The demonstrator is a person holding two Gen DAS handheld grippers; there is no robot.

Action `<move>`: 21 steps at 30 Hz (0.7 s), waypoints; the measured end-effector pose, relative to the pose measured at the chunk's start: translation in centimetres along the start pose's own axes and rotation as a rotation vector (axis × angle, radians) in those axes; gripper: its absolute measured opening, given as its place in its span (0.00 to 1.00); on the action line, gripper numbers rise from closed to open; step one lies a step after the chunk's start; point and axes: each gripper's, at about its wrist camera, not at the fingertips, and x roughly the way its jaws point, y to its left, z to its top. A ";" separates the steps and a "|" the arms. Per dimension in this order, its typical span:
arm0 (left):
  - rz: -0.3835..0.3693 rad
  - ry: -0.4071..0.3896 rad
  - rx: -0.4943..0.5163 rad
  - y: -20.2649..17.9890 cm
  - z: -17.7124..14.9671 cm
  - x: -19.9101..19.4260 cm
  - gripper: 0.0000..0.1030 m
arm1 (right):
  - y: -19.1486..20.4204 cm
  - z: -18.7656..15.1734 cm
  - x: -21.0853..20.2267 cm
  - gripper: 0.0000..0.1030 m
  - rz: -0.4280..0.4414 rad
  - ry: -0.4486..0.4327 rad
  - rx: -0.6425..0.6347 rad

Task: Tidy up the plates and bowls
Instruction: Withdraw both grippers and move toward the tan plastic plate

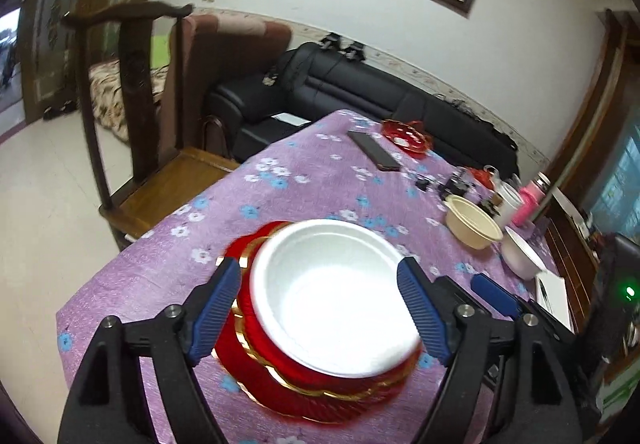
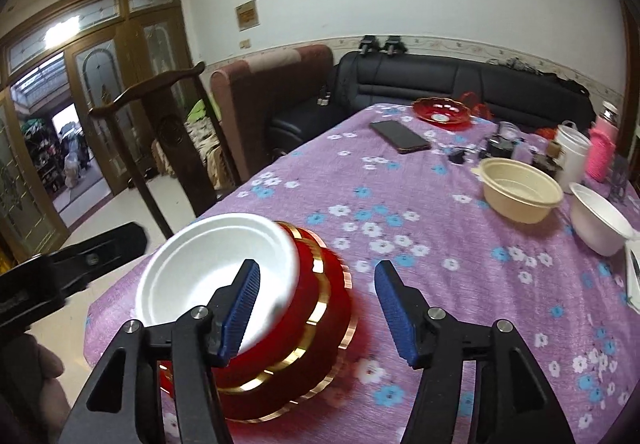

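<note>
Judging by the layout, stacking is partway done: a white foam plate (image 1: 332, 296) sits atop red gold-rimmed scalloped plates (image 1: 280, 376) at the near corner of the floral purple tablecloth (image 2: 400, 195), while a beige plastic bowl (image 2: 520, 189) and a white foam bowl (image 2: 600, 219) wait well apart at the right. Left gripper (image 1: 324, 308) and right gripper (image 2: 316, 312) both gape empty, ribbed blue pads (image 1: 216, 308) spread.
</note>
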 end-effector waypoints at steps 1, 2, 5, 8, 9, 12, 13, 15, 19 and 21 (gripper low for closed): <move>-0.015 -0.001 0.022 -0.8 -0.2 -0.2 0.78 | -0.8 -0.2 -0.1 0.63 -0.011 0.000 0.011; -0.022 -0.003 0.037 -1.3 -0.3 -0.3 0.78 | -1.4 -0.3 -0.3 0.63 -0.020 0.001 0.020; -0.045 -0.007 0.108 -3.5 -1.0 -0.4 0.79 | -3.7 -0.7 -0.6 0.63 -0.049 0.006 0.056; -0.070 0.019 0.167 -5.7 -1.9 0.1 0.79 | -6.3 -1.2 -1.1 0.63 -0.075 0.008 0.101; -0.074 0.027 0.178 -6.2 -2.1 0.3 0.79 | -7.3 -1.4 -1.3 0.63 -0.086 0.008 0.116; -0.095 0.055 0.222 -8.1 -3.0 0.9 0.79 | -9.8 -1.8 -1.8 0.63 -0.121 0.009 0.153; -0.102 0.064 0.236 -8.7 -3.3 1.1 0.79 | -10.9 -1.9 -2.0 0.63 -0.135 0.010 0.167; -0.118 0.080 0.263 -10.0 -3.8 1.5 0.79 | -13.1 -2.1 -2.5 0.63 -0.163 0.008 0.201; -0.141 0.114 0.313 -12.4 -5.0 2.5 0.79 | -17.8 -2.4 -3.2 0.63 -0.203 0.009 0.288; -0.152 0.130 0.330 -13.4 -5.5 3.1 0.79 | -19.7 -2.5 -3.3 0.63 -0.217 0.010 0.332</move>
